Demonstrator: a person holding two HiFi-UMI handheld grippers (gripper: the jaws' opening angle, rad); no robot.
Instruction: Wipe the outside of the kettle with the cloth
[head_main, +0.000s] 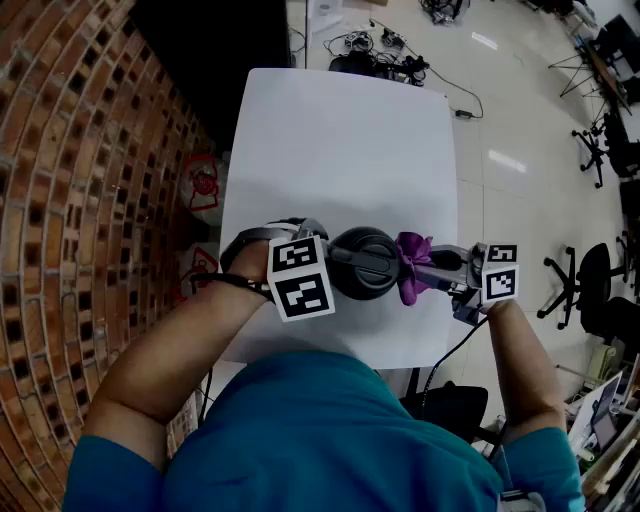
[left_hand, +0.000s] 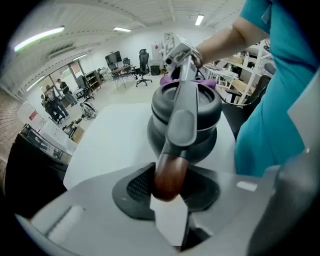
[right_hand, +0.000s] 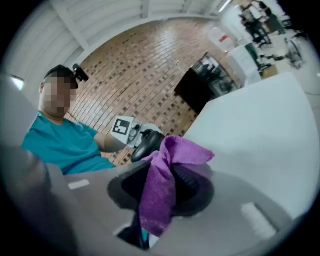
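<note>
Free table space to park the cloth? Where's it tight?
Free: the whole far part of the white table, from the kettle to the far edge. Tight: the near edge, where the left gripper on the kettle's handle and the right gripper with the purple cloth flank the kettle.

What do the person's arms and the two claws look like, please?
Both claws are grey with dark ribbed pads: left claw, right claw. Each carries a white cube with black square markers. A black cable trails from the right one. Sleeves are short, teal.
</note>
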